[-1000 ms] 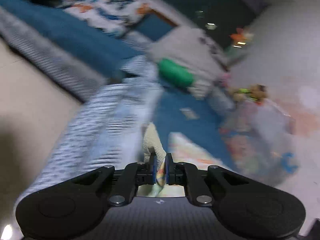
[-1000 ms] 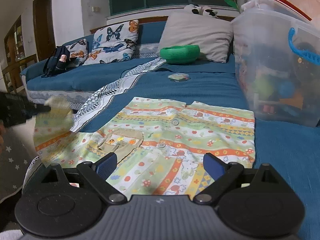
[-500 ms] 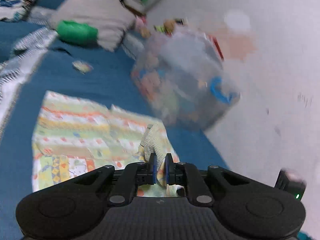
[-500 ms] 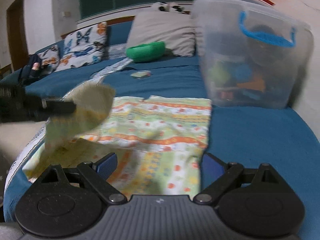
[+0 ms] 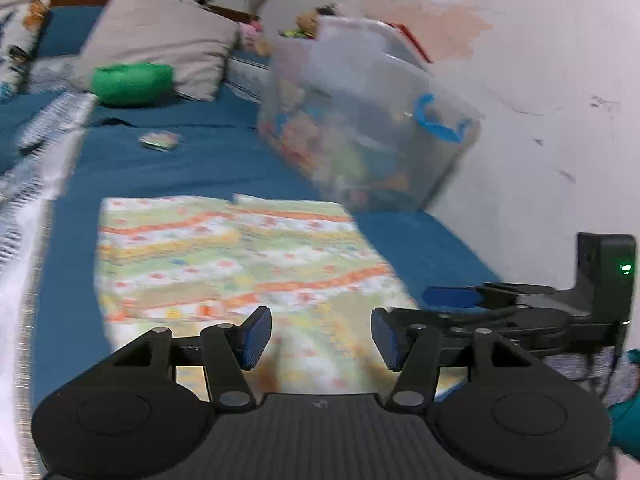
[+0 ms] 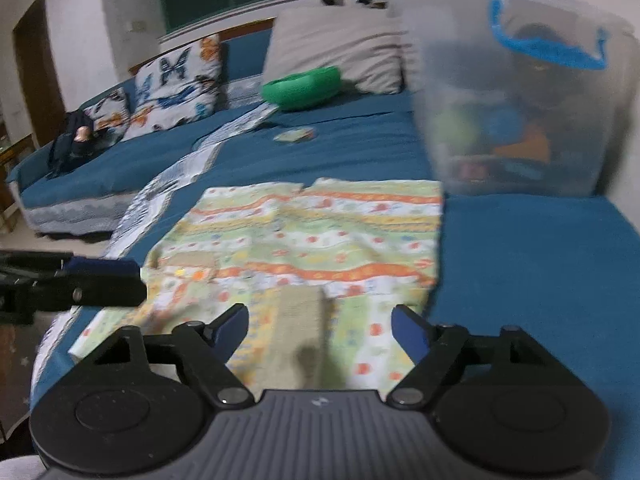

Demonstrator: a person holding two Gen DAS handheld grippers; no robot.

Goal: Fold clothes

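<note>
The shirt [image 6: 304, 240] lies flat on the sofa [image 6: 520, 264], one side folded inward. Left tongs [image 5: 321, 338] and right tongs [image 6: 320, 330] both hover wide and empty over its near edge, probably ready for the next fold.

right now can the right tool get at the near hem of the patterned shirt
Probably yes: the right tool is open right over the patterned shirt, which lies flat on the blue couch. Nothing sits between them.
</note>
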